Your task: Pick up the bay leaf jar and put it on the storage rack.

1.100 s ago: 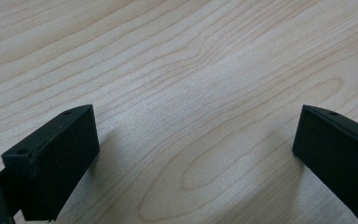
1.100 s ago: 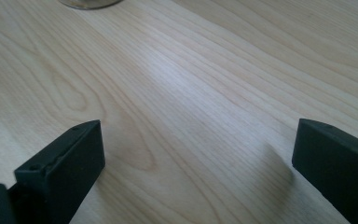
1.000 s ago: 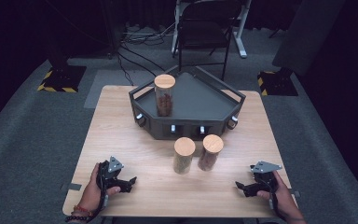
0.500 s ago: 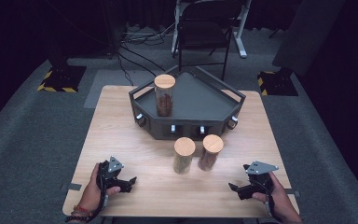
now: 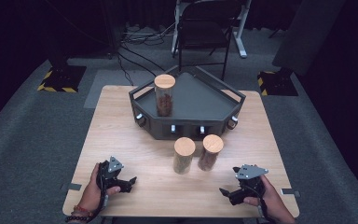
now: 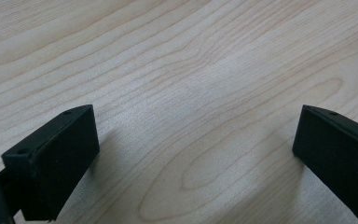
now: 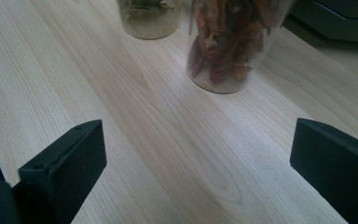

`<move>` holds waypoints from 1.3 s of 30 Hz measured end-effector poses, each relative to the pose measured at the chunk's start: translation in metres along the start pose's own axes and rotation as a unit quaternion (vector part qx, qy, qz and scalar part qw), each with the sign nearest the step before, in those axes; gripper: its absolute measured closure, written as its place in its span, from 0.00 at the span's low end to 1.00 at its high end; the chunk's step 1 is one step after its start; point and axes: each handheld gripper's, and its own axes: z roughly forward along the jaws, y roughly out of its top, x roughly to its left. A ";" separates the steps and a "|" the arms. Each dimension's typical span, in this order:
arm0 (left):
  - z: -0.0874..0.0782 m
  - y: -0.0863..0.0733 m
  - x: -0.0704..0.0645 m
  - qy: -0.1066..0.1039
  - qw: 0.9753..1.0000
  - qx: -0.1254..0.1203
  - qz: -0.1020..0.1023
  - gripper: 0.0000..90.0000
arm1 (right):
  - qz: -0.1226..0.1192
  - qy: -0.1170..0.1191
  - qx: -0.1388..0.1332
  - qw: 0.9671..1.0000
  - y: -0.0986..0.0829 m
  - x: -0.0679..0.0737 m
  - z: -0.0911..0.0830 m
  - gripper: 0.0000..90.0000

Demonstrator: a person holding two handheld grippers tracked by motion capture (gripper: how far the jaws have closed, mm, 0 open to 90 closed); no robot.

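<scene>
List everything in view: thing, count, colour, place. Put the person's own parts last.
jars on the table: two, clear with wooden lids, side by side in front of the tray.
jar in the tray: one, clear, wooden lid, standing at the tray's left.
tray: one, dark grey, angular, at the table's far middle.
table: one, light wood.
chair: one, black, behind the table.
left gripper: one, black, open, near the table's front left.
right gripper: one, black, open, near the front right.
hands: two, each holding a gripper.
</scene>
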 end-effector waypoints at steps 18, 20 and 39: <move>0.000 0.000 0.000 0.000 1.000 0.000 0.000 0.00 | 0.025 0.001 -0.016 1.000 0.019 0.018 0.010 0.06; 0.000 0.000 0.000 0.000 1.000 0.000 0.000 0.00 | 0.029 0.001 -0.017 0.999 0.022 0.021 0.011 0.06; 0.000 0.000 0.000 0.000 1.000 0.000 0.000 0.00 | 0.013 0.009 -0.011 1.000 0.041 0.041 0.027 0.05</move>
